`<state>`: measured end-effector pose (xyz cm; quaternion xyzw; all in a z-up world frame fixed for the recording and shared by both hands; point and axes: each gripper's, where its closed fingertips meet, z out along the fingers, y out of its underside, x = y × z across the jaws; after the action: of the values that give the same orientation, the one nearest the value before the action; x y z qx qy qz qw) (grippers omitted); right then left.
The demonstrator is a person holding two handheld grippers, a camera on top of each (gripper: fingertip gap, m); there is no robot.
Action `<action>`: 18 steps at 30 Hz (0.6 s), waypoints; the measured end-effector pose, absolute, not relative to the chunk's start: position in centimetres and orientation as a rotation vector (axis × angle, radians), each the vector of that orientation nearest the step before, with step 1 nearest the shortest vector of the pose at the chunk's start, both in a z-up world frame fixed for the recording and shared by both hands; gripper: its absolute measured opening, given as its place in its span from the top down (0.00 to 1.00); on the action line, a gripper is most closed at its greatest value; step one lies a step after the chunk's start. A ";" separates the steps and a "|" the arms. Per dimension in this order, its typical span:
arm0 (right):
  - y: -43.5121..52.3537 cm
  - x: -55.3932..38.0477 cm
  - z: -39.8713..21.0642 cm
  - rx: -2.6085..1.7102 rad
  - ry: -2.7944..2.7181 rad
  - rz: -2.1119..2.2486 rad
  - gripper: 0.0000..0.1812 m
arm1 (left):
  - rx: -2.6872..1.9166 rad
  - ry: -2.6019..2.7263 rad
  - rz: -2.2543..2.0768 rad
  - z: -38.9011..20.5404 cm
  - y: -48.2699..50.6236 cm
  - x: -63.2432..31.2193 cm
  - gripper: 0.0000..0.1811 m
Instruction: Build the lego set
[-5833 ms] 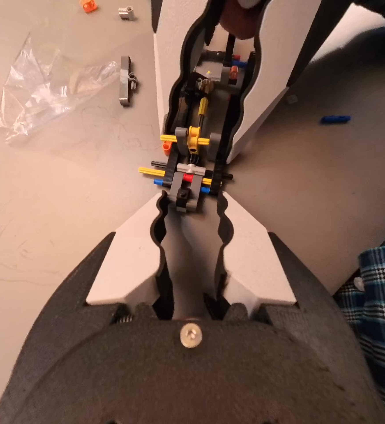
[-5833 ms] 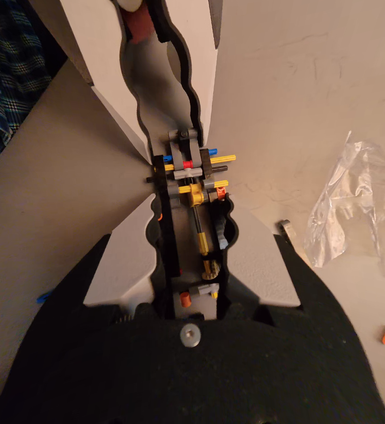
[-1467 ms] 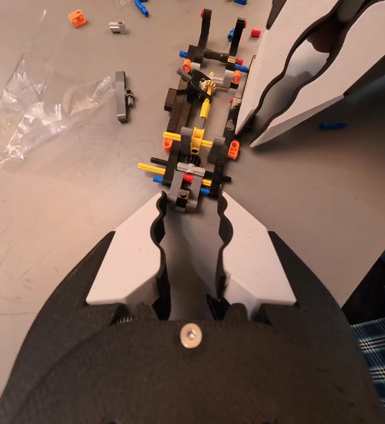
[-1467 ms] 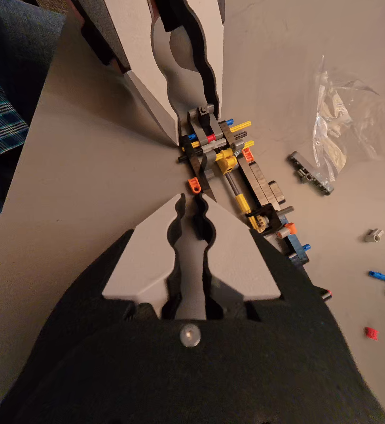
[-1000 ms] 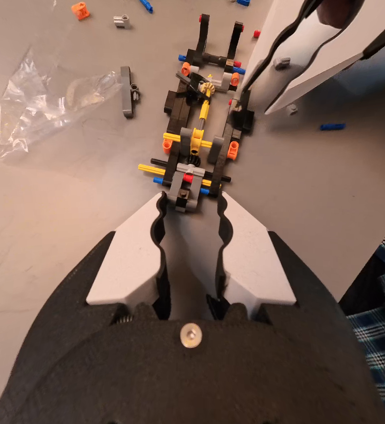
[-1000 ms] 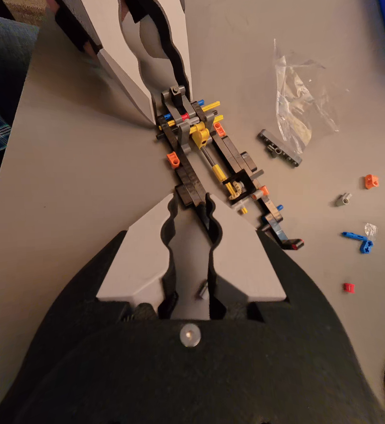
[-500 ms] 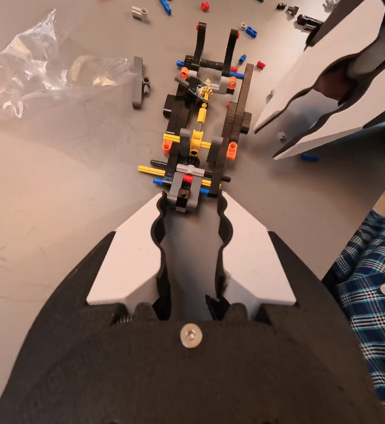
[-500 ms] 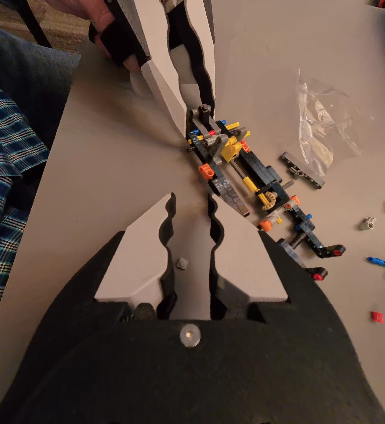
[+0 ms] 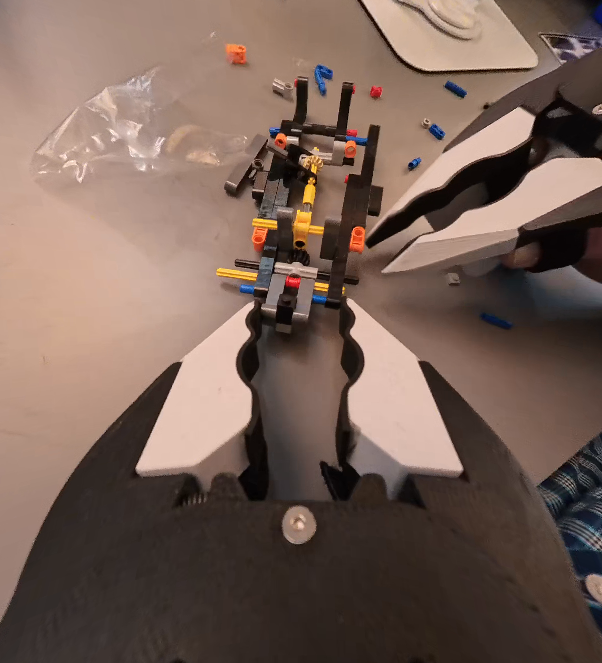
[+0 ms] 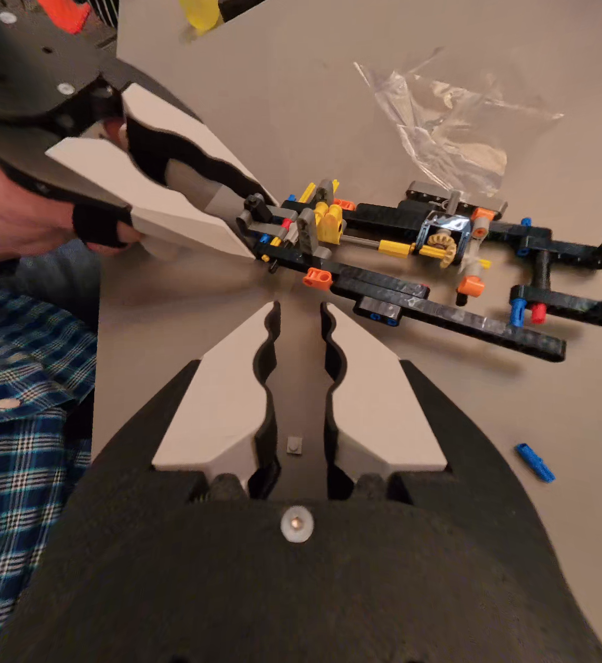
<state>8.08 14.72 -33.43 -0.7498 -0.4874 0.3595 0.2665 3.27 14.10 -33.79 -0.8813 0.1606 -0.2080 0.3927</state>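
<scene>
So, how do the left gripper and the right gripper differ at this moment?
The left gripper is shut on the near end of the lego chassis, while the right gripper is open and holds nothing. The left gripper lines up with the chassis's length; the right gripper points at its side, near an orange connector. A small grey piece lies on the table between the right gripper's fingers only. Both have white fingers with wavy black pads.

The left gripper (image 9: pixel 297 308) has its jaws closed on the near end of the lego chassis (image 9: pixel 313 215), while the right gripper (image 10: pixel 299 305) hangs empty with jaws parted, its tips just beside the chassis's side.
</scene>
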 end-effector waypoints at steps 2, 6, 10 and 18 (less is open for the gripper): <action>15.1 8.1 -33.3 -2.028 -1.273 0.990 0.89 | -2.231 0.400 -0.502 -33.8 14.1 3.5 0.77; 15.3 8.0 -32.9 -2.020 -1.241 1.028 0.92 | -2.222 0.433 -0.414 -33.9 13.9 3.7 0.77; 15.5 8.1 -32.7 -2.014 -1.223 1.037 0.92 | -2.220 0.434 -0.398 -33.9 13.8 3.8 0.77; 15.3 8.8 -33.3 -2.039 -1.256 0.977 0.91 | -2.223 0.376 -0.436 -33.8 14.0 4.1 0.77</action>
<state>8.84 15.35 -33.34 -0.7581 -0.4670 0.3634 0.2742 4.15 13.95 -33.79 -0.8830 0.1492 -0.1733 0.4100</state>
